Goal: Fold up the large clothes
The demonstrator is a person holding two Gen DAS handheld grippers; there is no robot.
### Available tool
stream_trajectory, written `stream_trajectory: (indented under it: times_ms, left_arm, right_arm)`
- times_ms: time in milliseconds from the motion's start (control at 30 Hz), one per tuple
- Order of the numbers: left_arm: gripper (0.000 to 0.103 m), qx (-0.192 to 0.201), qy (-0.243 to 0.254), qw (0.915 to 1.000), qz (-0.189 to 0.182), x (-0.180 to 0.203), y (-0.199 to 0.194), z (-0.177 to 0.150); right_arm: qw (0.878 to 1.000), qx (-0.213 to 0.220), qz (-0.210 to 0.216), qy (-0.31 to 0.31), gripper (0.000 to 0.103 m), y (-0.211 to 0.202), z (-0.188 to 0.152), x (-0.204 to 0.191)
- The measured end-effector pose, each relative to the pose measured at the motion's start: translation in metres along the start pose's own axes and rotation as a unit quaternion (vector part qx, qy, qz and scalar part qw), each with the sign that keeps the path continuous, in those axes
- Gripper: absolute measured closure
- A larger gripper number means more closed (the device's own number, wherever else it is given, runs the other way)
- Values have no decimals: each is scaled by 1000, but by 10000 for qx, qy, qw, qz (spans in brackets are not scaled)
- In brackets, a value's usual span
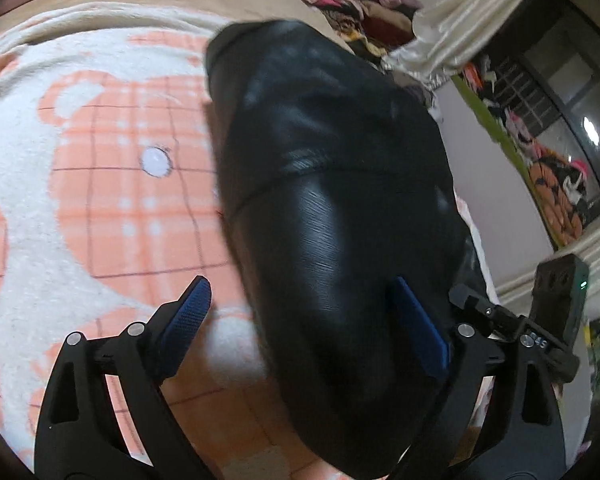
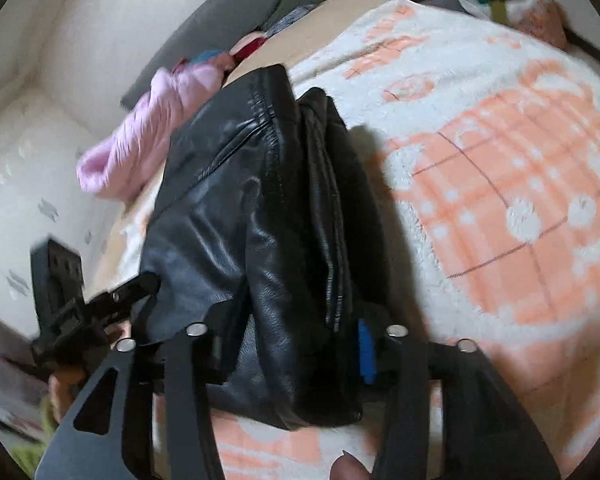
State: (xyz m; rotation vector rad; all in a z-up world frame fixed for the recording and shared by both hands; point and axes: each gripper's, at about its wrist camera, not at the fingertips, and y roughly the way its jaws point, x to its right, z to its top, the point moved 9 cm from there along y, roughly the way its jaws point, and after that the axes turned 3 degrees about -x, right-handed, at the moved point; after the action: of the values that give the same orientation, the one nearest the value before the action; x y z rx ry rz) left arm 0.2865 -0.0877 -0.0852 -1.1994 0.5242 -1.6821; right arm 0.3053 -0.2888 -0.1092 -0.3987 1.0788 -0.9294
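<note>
Left wrist view, nearest first: the left gripper (image 1: pixel 308 316) has its two blue-padded fingers (image 1: pixel 188 316) spread wide, and a fold of the black leather jacket (image 1: pixel 332 200) fills most of the gap — the right pad presses against the leather, the left pad stands clear of it over the blanket (image 1: pixel 100 140). Whether it truly holds the jacket cannot be told. Beyond it lies the white-and-peach checked blanket, then a pile of mixed clothes (image 1: pixel 352 4) at the far edge, beside a cream curtain (image 1: pixel 472 20).

From the right wrist, the right gripper (image 2: pixel 288 344) straddles a thick folded bundle of the same jacket, its blue pad (image 2: pixel 366 352) against the leather; the other finger is hidden, so its grip is uncertain. Farther off — a pink quilted garment (image 2: pixel 148 136) lies beside the jacket.
</note>
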Motion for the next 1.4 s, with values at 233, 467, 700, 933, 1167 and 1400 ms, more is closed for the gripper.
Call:
stream_trajectory:
  times_ms: [233,467,700,933,1167,1400]
  left_arm:
    - [19,-3,274,9995,179,7,6,2]
    - [18,47,380,9988,302,9,4,3]
    - [18,91,469,9982,352,11,6,5]
    - [16,169,433,9981,407,10,2,4]
    - [11,114,513,9983,242,22,6,0]
    - [10,-35,345,9993,171,21,22,-8]
  right_arm:
    - [9955,790,-473,-210,15,-32,60,-31]
    - [9929,591,-978,-320,16,17,105,-44]
    - [9898,282,-1219,-677,53,49,103,-39]
    - [9958,584,-359,-608,89,26,107,-47]
    - [9952,695,666,197,90,3,119,-21]
    - [9968,149,391,682,81,45,102,25]
